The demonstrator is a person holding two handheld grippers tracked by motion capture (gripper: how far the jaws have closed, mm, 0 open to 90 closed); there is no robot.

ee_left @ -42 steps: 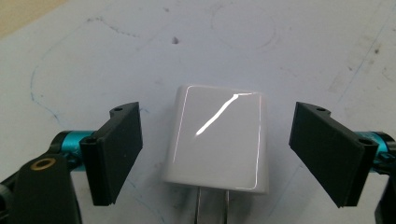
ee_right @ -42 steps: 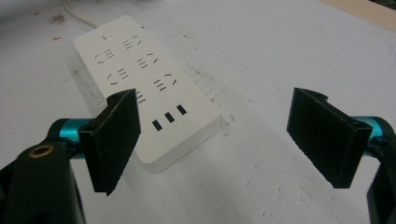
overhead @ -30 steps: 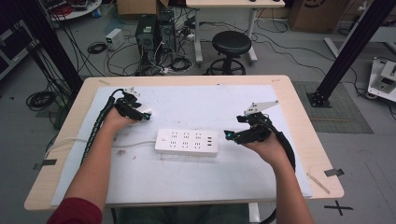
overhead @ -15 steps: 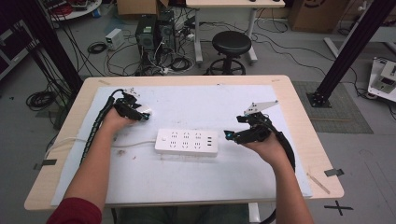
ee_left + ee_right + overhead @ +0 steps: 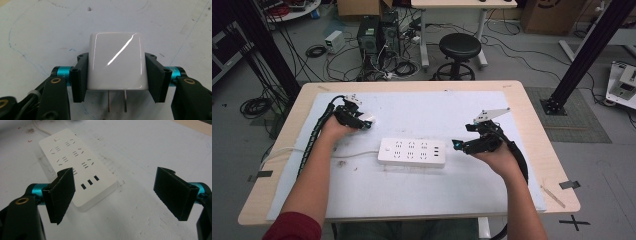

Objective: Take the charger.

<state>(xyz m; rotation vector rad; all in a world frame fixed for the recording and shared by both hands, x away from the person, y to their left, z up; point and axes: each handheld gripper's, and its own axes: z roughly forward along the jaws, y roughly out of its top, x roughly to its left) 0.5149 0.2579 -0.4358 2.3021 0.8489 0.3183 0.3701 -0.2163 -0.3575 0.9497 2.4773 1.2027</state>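
- The left gripper [image 5: 362, 121] sits at the far left of the counter [image 5: 522, 107], held in the person's left hand [image 5: 333, 131].
- Its fingers [image 5: 80, 75] have just been closing and now press on the two side faces of a white plug-in charger [image 5: 117, 61]. The charger lies between them, glossy face up.
- The charger's two flat metal prongs [image 5: 117, 100] point back toward the gripper body, just above the white counter sheet [image 5: 412, 200].
- In the high view the charger [image 5: 367, 121] is a small white block at the tip of the left gripper, left of and beyond the power strip.
- A white power strip [image 5: 412, 152] lies flat at the middle of the counter. Its cord [image 5: 287, 151] runs off to the left edge.
- The right gripper [image 5: 458, 145] is held in the right hand [image 5: 497, 157], just beside the right end of the power strip and apart from it.
- Its fingers [image 5: 62, 193] stand wide apart with nothing between them. The USB end of the power strip [image 5: 82, 167] lies ahead of the left finger in the right gripper view.
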